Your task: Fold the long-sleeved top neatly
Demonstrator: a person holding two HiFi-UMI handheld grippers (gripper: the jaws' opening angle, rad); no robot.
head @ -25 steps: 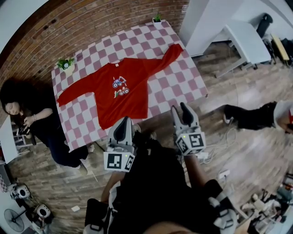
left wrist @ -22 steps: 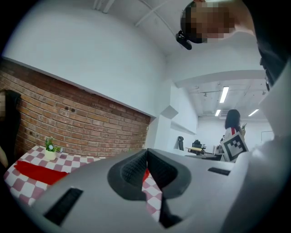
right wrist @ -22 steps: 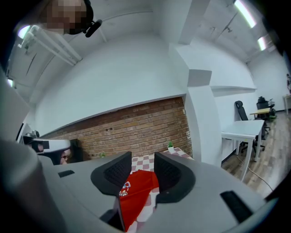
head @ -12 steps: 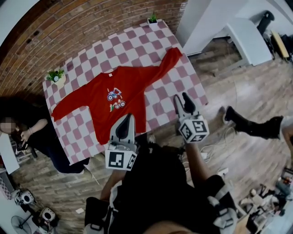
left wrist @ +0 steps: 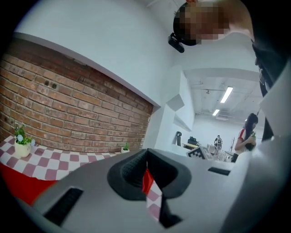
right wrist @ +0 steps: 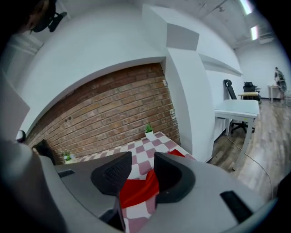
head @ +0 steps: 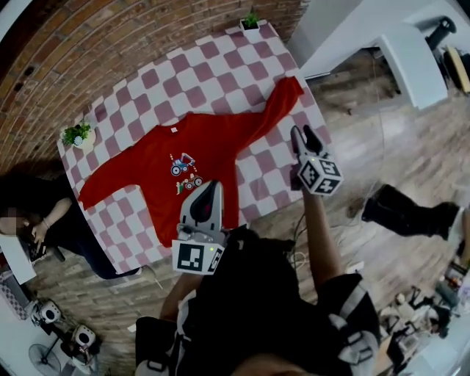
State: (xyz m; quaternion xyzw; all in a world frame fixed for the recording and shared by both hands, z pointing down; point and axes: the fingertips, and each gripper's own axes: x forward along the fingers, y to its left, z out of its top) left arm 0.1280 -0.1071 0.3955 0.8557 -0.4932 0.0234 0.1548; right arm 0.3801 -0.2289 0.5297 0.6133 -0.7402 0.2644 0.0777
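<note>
A red long-sleeved top (head: 198, 150) with a small print on the chest lies spread flat on the pink-and-white checked table (head: 220, 66). Its sleeves run out to the left and to the far right corner. My left gripper (head: 211, 189) is shut and empty, hovering over the top's near hem. My right gripper (head: 303, 134) stands open with nothing in it, over the table's right side just short of the right sleeve (head: 283, 99). In the right gripper view the sleeve (right wrist: 141, 187) shows between the open jaws (right wrist: 142, 163). The left gripper view shows shut jaws (left wrist: 146, 157) and red cloth (left wrist: 18, 182) below.
Two small potted plants stand on the table, one at the left edge (head: 77, 136) and one at the far corner (head: 251, 22). A person sits on the floor left of the table (head: 37, 220). A white desk (head: 411, 59) and another person's legs (head: 411, 213) are to the right.
Both grippers have moved forward from the floor side to over the table; the right one went further, toward the right sleeve. The top has not moved.
</note>
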